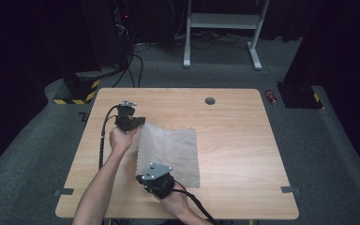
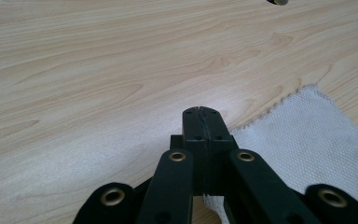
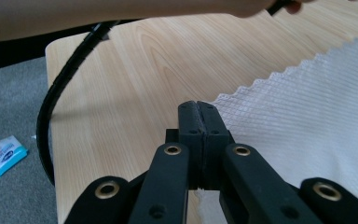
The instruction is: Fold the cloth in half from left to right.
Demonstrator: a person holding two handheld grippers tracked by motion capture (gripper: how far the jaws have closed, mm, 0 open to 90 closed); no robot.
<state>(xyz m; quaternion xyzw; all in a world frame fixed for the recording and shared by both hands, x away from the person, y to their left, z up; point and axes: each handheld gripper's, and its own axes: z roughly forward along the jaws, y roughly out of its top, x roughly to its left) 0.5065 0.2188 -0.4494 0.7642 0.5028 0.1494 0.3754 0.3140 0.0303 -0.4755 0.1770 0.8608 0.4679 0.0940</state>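
A pale woven cloth (image 1: 173, 152) with zigzag edges lies on the wooden table (image 1: 234, 140). My left gripper (image 1: 139, 123) is at the cloth's far left corner, and its jaws are shut on that corner. In the left gripper view the gripper (image 2: 200, 112) has its jaws pressed together, with the cloth (image 2: 303, 135) running out from under them. My right gripper (image 1: 143, 177) is at the near left corner, shut on the cloth's edge. In the right gripper view the closed gripper (image 3: 198, 106) meets the cloth (image 3: 307, 107) at its corner. The cloth's left edge looks raised off the table.
A round cable hole (image 1: 210, 101) sits near the table's far edge. The left gripper's black cable (image 3: 51, 107) hangs over the table's left side. On the floor lie a red can (image 1: 271, 97) and a blue packet (image 3: 2, 156). A white desk frame (image 1: 225, 23) stands behind.
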